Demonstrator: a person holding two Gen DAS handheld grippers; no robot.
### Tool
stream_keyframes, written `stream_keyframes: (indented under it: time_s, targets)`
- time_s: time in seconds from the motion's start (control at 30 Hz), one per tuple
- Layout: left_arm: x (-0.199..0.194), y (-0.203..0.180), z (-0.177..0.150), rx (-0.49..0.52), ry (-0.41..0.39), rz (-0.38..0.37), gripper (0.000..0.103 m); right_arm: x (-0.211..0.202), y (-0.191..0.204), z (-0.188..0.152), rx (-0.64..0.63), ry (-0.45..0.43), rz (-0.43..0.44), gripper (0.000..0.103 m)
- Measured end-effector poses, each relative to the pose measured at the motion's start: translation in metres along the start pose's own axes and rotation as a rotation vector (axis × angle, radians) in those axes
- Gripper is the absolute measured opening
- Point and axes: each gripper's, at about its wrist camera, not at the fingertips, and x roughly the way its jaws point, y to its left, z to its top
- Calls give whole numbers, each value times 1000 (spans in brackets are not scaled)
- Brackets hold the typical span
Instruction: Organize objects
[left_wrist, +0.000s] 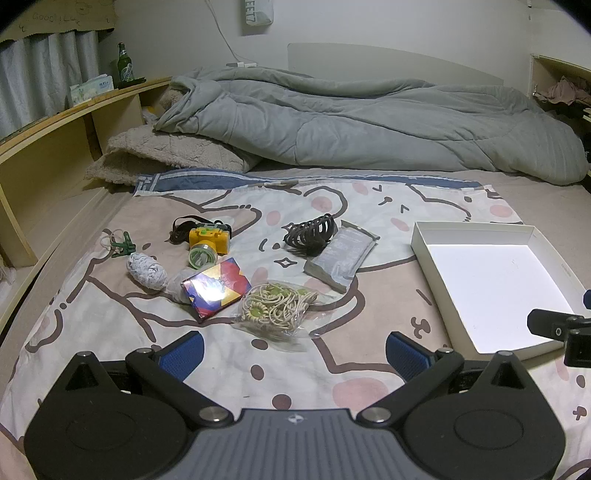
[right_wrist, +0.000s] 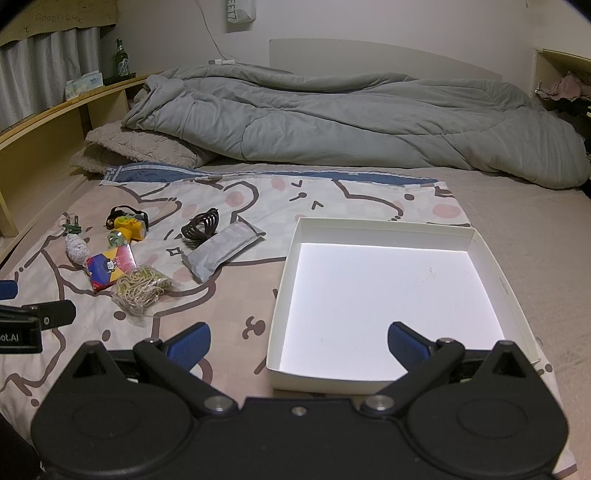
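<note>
Blue-padded fingers (left_wrist: 183, 354) of the left gripper (left_wrist: 293, 356) are standing spread wide, holding nothing; the right gripper (right_wrist: 298, 347) is likewise gaping over the white box (right_wrist: 496, 280). Just ahead, on the bed sheet (left_wrist: 388, 306), a bagged coil of cord (left_wrist: 275, 312) is lying beside a coloured packet (left_wrist: 216, 291). Judged light, soft and slippery; pinching the bunched middle looks safest.
</note>
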Motion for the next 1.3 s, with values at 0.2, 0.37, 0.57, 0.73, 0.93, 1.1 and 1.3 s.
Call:
stream_keyframes:
  time_s: [0.2, 0.37, 0.57, 0.73, 0.93, 1.1, 1.3]
  targets:
    - [0, 0, 0, 0, 1, 0, 103, 0, 0, 0, 0, 0, 0, 103]
    - [0, 0, 0, -1, 2, 0, 103, 0, 0, 0, -1, 1, -1, 103]
    - [1, 0, -1, -1, 3, 1, 103, 0, 0, 0, -1, 2, -1, 103]
    - [1, 0, -1, -2, 3, 0, 103, 2, 0, -2, 0, 2, -2, 103]
    - [2, -1, -2, -3, 4, 0, 103, 1, 0, -1, 0, 3, -1, 103]
    - [2, -1, -2, -3, 5, 0, 103, 1, 0, -1, 0, 4, -1, 103]
    - [3, -1, -3, -3, 6, 0, 103, 3, 0, -3, 1, 4, -1, 103]
